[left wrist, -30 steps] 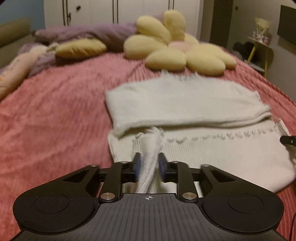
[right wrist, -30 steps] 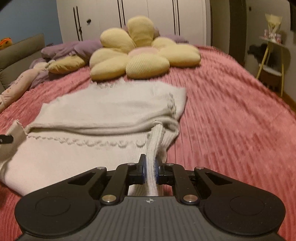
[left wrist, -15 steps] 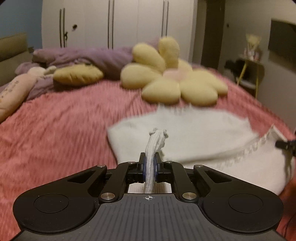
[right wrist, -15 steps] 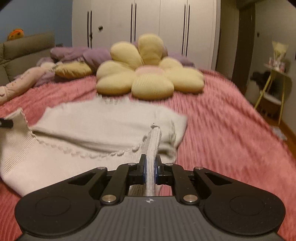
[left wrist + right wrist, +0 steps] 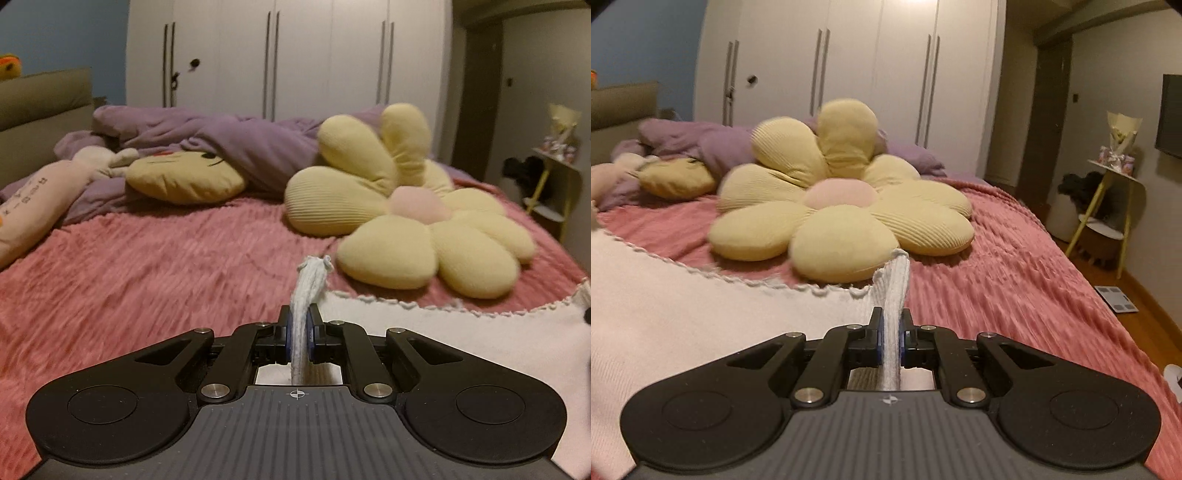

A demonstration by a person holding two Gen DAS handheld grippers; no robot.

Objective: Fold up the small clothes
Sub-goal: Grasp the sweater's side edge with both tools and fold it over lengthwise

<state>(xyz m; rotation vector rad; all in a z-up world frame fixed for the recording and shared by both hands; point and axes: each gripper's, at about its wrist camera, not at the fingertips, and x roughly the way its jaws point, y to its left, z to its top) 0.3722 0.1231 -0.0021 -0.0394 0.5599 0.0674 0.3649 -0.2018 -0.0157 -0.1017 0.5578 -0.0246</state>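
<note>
My left gripper (image 5: pixel 300 334) is clamped narrow on a bunched corner of the white knit sweater (image 5: pixel 461 332), which spreads to the lower right of that frame. My right gripper (image 5: pixel 891 336) pinches another corner, the cloth filling its lower left. Beyond lie the pink bedspread (image 5: pixel 147 266), a yellow flower cushion (image 5: pixel 842 206), a purple duvet (image 5: pixel 229 147) and white wardrobe doors (image 5: pixel 871 62).

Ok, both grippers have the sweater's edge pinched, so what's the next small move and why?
Probably carry the white sweater forward and lower its scalloped edge short of the flower pillow: the left gripper and right gripper each pinch a corner, and the edge hangs lifted between them.
</note>
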